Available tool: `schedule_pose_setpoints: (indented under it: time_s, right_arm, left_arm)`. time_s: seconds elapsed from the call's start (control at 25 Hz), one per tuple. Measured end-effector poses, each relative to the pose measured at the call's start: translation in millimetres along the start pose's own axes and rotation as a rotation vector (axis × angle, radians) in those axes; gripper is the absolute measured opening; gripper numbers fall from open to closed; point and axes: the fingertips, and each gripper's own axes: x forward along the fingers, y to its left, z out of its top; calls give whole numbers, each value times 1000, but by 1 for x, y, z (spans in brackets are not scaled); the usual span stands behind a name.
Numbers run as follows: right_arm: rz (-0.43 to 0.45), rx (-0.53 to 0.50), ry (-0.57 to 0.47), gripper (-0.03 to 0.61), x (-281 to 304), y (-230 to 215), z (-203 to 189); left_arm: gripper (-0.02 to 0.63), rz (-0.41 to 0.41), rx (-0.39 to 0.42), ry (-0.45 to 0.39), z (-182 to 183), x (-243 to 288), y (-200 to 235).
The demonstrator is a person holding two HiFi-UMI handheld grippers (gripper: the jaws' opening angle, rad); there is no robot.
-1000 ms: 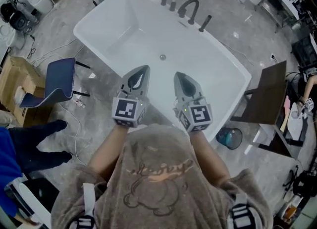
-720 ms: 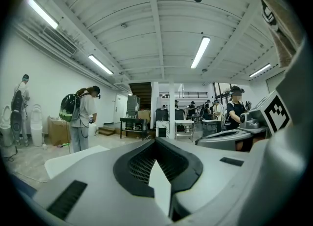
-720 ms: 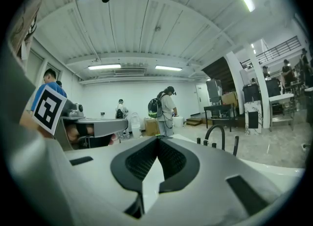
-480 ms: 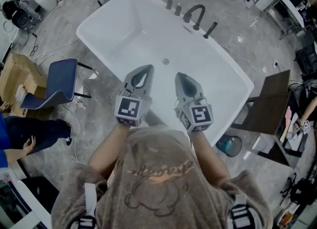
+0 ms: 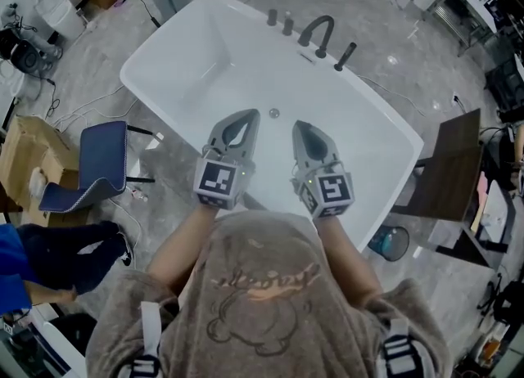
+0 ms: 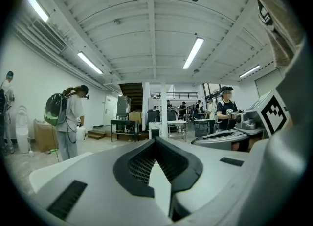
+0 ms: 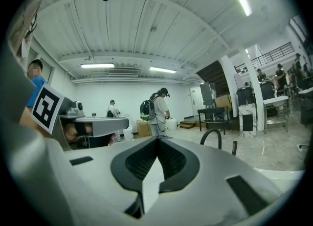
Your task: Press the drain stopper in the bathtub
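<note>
Bathtub (image 5: pixel 192 45) lies diagonally, drain stopper (image 5: pixel 274 113) midway; left hand-held gripper (image 5: pixel 250 116) and right hand-held gripper (image 5: pixel 299 127) clenched empty.

The bathtub (image 5: pixel 184 61) is a white, rectangular, freestanding tub with rounded corners and a broad flat rim, standing on the grey floor and lying on a slant across the head view, one short end toward the upper left and the other toward the lower right. The drain stopper (image 5: pixel 274 113) is a small round grey disc set flat in the tub's smooth white bottom, about midway along its length and nearer the far long wall than the near one. At this size it cannot be told whether the stopper sits raised or pushed down.
</note>
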Motion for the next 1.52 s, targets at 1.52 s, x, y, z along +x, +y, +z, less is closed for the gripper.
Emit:
schedule_pose_setpoints:
  time_s: [1.52]
  right_arm:
    - [-121,8,16,2,157,-33,-37]
  left_arm:
    - [3,-195,-1,-4,-53,110,109]
